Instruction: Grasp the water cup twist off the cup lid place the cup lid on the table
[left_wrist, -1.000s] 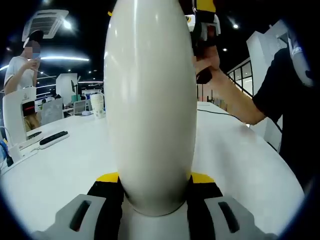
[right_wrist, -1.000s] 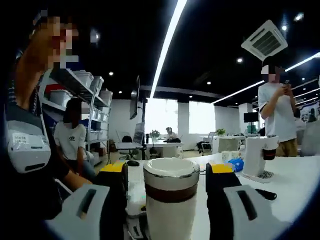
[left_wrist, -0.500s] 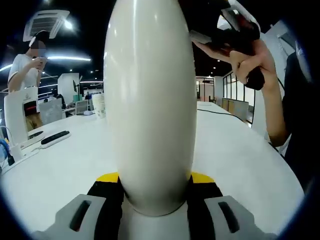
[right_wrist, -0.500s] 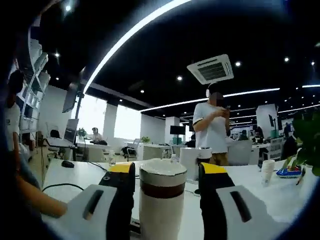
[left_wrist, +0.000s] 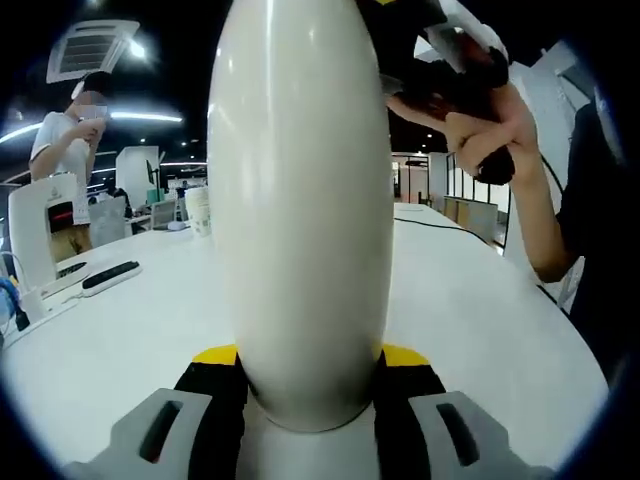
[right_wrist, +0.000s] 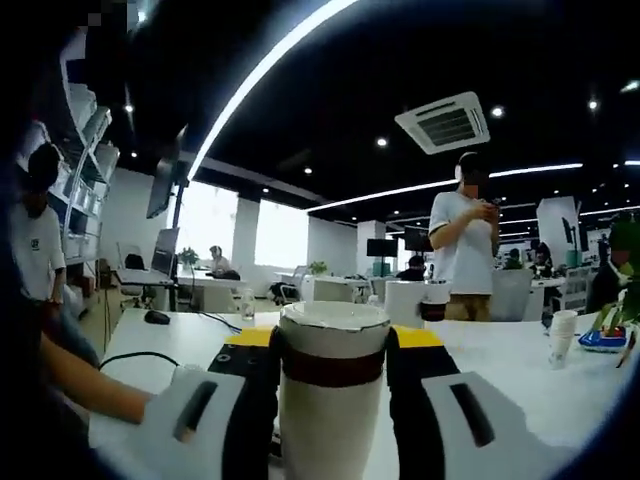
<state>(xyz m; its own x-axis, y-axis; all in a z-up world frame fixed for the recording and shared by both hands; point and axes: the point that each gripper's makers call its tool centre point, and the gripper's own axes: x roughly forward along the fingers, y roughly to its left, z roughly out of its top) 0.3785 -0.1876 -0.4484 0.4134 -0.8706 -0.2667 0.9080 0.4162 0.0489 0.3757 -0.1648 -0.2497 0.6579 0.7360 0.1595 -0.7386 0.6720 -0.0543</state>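
In the left gripper view the white water cup (left_wrist: 300, 200) stands tall and very close, and my left gripper (left_wrist: 305, 355) is shut on its lower body, a yellow-tipped jaw on each side. Up at the cup's top right, a hand (left_wrist: 485, 125) holds the right gripper (left_wrist: 450, 55). In the right gripper view the cup's top end faces me: a white lid (right_wrist: 335, 322) with a brown band (right_wrist: 333, 367) under it. My right gripper (right_wrist: 335, 340) is shut on the lid, both jaws pressed against its sides.
The white table (left_wrist: 100, 330) carries a black remote (left_wrist: 107, 277), a paper cup (left_wrist: 195, 210) and a white machine (left_wrist: 30, 235) at the left. A person (right_wrist: 468, 250) stands beyond it. A mouse (right_wrist: 155, 317) and a forearm (right_wrist: 80, 380) lie left.
My right gripper's jaws have closed in from either side until they touch the lid, and its view has swung round. The left gripper keeps its hold on the cup body.
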